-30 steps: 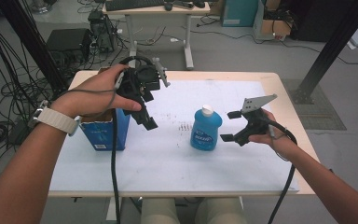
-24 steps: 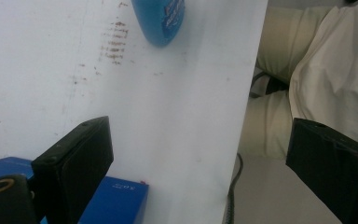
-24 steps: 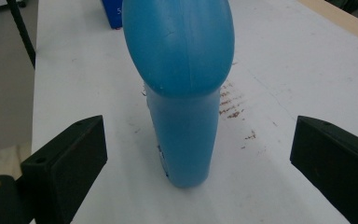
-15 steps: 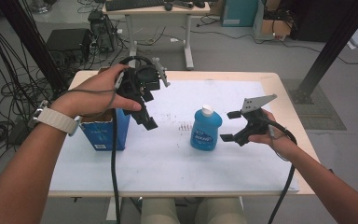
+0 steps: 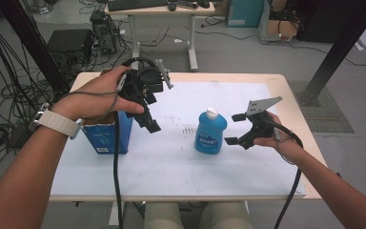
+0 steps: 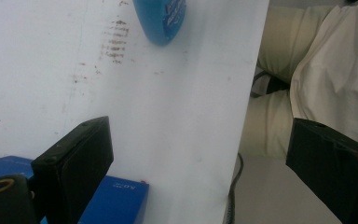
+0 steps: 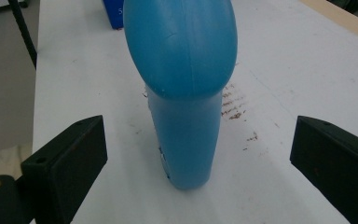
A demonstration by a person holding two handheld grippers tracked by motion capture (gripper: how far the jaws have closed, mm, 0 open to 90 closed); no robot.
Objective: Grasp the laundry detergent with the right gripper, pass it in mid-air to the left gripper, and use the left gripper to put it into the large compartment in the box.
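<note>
Presently, no displacement is noted against the pictures taken a second and half a second earlier: both grippers and both objects are found in the same places. The blue bottle (image 5: 210, 133) is stood upright near the middle of the white surface (image 5: 171, 162), its white cap (image 5: 212, 112) fitted. The right gripper (image 5: 235, 129) is held just beside the bottle, fingers (image 7: 70, 154) spread wide and released, with the bottle framed between them but not touched. The left gripper (image 5: 148, 114) is raised above the blue box (image 5: 108, 136), its fingers (image 6: 74, 158) likewise released and grasping nothing. From this stillness it is judged that the approach to the bottle is set up and the grasp is not yet made; closure of the right fingers on the bottle's body is expected next.
</note>
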